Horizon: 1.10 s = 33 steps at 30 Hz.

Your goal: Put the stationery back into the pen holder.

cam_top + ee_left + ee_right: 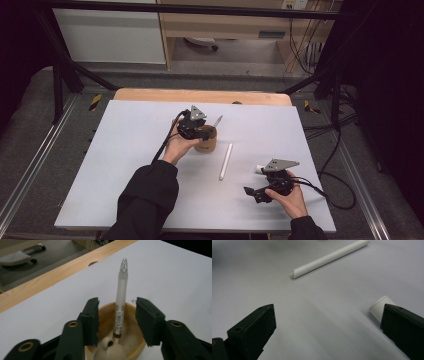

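Standing parted on either side of the frosted pen (120, 300), the left gripper (117, 320) pads touch nothing; the pen leans in the wooden cup (110, 315) on the white table (135, 150). The gripper is best lifted straight up, so the pen is not tipped. The right gripper (327, 327) rests wide open, empty, near a white tube (329, 258).

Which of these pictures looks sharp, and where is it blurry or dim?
High view: evenly lit white table, dark surroundings. Left gripper view: pen and wooden cup sharp, the nearest beige thing blurred. Right gripper view: dim and greyish, soft shadows, paper tube fairly crisp.
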### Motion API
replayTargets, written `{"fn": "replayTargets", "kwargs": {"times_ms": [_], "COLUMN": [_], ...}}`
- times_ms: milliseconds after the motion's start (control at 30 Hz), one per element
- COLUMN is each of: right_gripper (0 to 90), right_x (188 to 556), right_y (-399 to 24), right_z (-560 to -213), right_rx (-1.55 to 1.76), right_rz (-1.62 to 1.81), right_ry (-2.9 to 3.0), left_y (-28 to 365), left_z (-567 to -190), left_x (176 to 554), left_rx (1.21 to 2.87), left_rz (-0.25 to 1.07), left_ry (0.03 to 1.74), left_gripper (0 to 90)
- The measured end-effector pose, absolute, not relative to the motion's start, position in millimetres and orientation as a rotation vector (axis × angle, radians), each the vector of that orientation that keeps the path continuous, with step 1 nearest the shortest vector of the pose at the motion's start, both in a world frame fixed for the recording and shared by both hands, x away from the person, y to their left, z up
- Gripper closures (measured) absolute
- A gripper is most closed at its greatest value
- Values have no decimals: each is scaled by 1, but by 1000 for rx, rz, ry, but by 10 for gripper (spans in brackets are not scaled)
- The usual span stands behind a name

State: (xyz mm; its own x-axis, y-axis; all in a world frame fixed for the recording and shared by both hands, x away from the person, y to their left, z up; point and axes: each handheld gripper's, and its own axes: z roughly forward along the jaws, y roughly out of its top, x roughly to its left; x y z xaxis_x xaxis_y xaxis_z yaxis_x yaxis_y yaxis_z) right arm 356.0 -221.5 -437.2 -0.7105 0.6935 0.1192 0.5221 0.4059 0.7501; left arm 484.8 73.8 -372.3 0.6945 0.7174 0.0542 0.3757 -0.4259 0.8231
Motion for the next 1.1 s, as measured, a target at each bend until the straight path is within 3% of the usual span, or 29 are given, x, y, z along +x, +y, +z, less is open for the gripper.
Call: {"fn": "replayTargets", "kwargs": {"times_ms": [233, 600, 1100], "right_gripper": [7, 7, 7], "right_x": [356, 356, 354], "right_y": [-221, -221, -220], "right_z": [-437, -437, -438], "right_rx": [1082, 1088, 1092], "right_rz": [1189, 1184, 1168], "right_ry": [2454, 2455, 2458], "left_y": [90, 118, 132], "left_z": [-358, -355, -379], "left_x": [471, 442, 410], "left_rx": [2103, 2105, 2098], "left_rz": [475, 478, 437], "left_ry": [845, 884, 936], "left_gripper": [299, 107, 32]}}
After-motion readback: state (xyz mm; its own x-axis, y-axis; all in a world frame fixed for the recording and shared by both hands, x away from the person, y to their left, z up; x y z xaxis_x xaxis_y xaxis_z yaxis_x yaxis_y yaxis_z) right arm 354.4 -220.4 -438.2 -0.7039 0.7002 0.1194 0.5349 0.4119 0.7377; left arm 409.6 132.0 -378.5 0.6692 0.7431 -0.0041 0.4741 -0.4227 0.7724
